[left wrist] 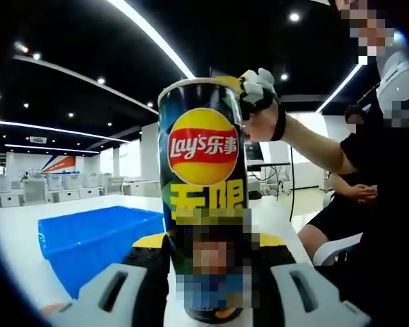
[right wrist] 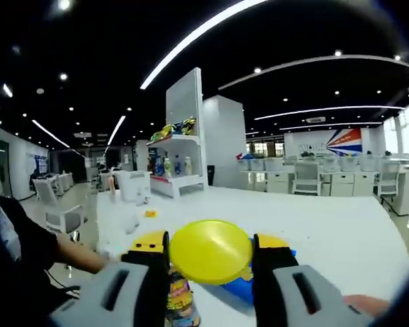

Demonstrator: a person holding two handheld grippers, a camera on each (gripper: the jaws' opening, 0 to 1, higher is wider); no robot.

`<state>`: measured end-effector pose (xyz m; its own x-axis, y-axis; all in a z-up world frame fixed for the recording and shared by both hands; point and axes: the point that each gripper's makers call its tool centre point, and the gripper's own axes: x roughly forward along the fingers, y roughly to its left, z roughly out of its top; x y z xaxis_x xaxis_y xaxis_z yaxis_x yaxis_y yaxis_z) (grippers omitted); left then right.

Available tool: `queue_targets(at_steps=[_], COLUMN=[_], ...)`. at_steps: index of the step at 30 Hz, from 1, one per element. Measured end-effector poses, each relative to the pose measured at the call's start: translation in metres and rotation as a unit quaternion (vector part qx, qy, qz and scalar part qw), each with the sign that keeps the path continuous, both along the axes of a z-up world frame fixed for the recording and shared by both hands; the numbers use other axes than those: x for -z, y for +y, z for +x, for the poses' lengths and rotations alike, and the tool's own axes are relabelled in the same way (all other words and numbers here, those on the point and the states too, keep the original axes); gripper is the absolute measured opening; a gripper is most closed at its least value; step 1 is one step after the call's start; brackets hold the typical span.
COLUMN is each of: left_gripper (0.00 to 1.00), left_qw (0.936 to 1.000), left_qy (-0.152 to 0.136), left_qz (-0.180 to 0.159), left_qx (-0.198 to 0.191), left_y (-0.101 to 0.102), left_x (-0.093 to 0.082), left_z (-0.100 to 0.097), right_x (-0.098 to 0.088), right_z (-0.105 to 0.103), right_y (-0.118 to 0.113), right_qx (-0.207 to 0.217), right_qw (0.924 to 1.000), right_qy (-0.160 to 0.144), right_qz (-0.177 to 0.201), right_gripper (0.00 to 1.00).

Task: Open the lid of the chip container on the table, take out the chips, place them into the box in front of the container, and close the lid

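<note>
Lid removal looks to be the step in hand. The left gripper (left wrist: 208,289) clamps the tall dark Lay's chip can (left wrist: 203,191) upright between its jaws, above the white table (left wrist: 13,245), with the shallow blue plastic box (left wrist: 95,238) lying just beyond it to the left. The right gripper (right wrist: 210,272) pinches the round yellow plastic lid (right wrist: 210,251) by its edges. In the left gripper view that tool's white-tipped end sits at the can's top rim, a person's forearm (left wrist: 313,146) behind it.

To do this well, the left jaws should keep the can steady and vertical while the right lifts the lid straight up, not sideways, so no chips spill.

Whether the lid is already free of the rim cannot be told. The can's lower label is blurred out, its base is cut off, and its contents are unseen. Below the lid, part of the can shows only as a sliver.
</note>
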<state>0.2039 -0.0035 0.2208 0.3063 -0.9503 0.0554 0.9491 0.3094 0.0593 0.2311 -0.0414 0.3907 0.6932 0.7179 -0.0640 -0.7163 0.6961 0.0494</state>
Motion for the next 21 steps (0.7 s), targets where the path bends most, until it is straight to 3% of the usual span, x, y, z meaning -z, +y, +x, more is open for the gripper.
queue_targets(at_steps=[8, 12, 16, 21], left_gripper=[0.45, 0.45, 0.45, 0.45], left_qw=[0.9997, 0.9994, 0.9993, 0.9992], left_qy=[0.005, 0.006, 0.011, 0.017], left_qz=[-0.003, -0.002, -0.006, -0.008], left_qx=[-0.023, -0.033, -0.035, -0.035], left_y=[-0.001, -0.001, 0.000, -0.001], left_x=[0.001, 0.002, 0.002, 0.003], left_z=[0.000, 0.000, 0.000, 0.001], right_x=[0.024, 0.037, 0.045, 0.051], right_z=[-0.017, -0.020, -0.017, -0.015], right_y=[0.050, 0.058, 0.060, 0.065], right_qx=[-0.053, -0.064, -0.060, -0.061], right_qw=[0.9963, 0.9936, 0.9902, 0.9883], right_qy=[0.016, 0.022, 0.008, 0.008], right_qz=[-0.066, -0.090, -0.126, -0.140], right_gripper=[0.46, 0.46, 0.46, 0.46])
